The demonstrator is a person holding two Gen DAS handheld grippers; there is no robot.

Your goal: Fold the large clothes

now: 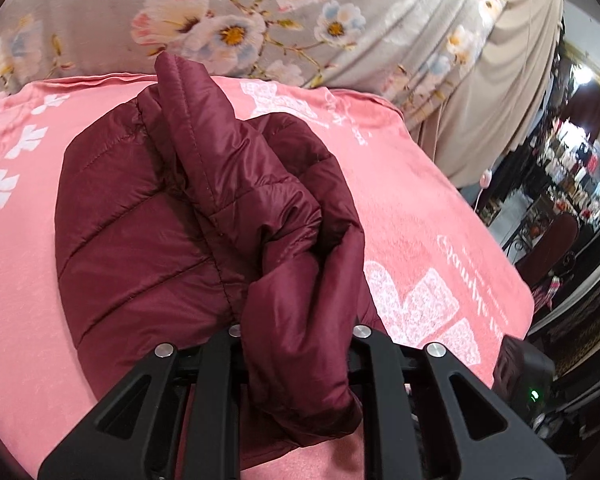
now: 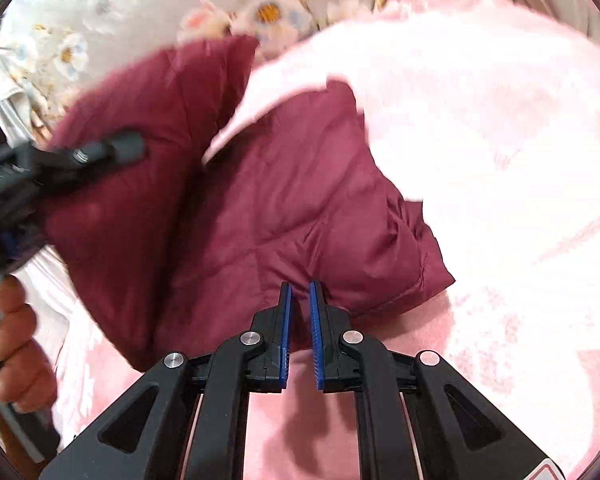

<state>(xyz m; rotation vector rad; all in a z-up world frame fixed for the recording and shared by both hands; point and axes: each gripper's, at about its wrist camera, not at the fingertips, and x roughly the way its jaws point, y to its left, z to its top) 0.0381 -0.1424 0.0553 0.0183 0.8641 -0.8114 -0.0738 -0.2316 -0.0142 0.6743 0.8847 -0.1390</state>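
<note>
The maroon quilted jacket [image 1: 148,216] lay on a pink blanket [image 1: 420,208] printed with white motifs, spread over a bed with a grey floral sheet [image 1: 228,12] beyond it.

Left gripper [image 1: 300,360]: a bunched fold of the jacket ran down between its fingers and hid the pads entirely — the black finger links stood close on either side of the cloth, pinching it. The held fold rose above the rest of the jacket, which spread out past and to the left of the fingers in the left wrist view.

Right gripper [image 2: 300,292]: its blue-padded fingers [image 2: 286,320] stood nearly pressed together, with only a narrow gap between them. The fingertips sat at the near edge of the jacket [image 2: 260,200]. Whether a thin layer of that edge was caught between the tips could not be told — motion blur obscured the contact.

In the right wrist view the left gripper [image 2: 128,146] reached onto the jacket's left part, with a hand [image 2: 16,340] on its handle at the left edge. A fold of the pink blanket overlapped the jacket's far side.
</note>
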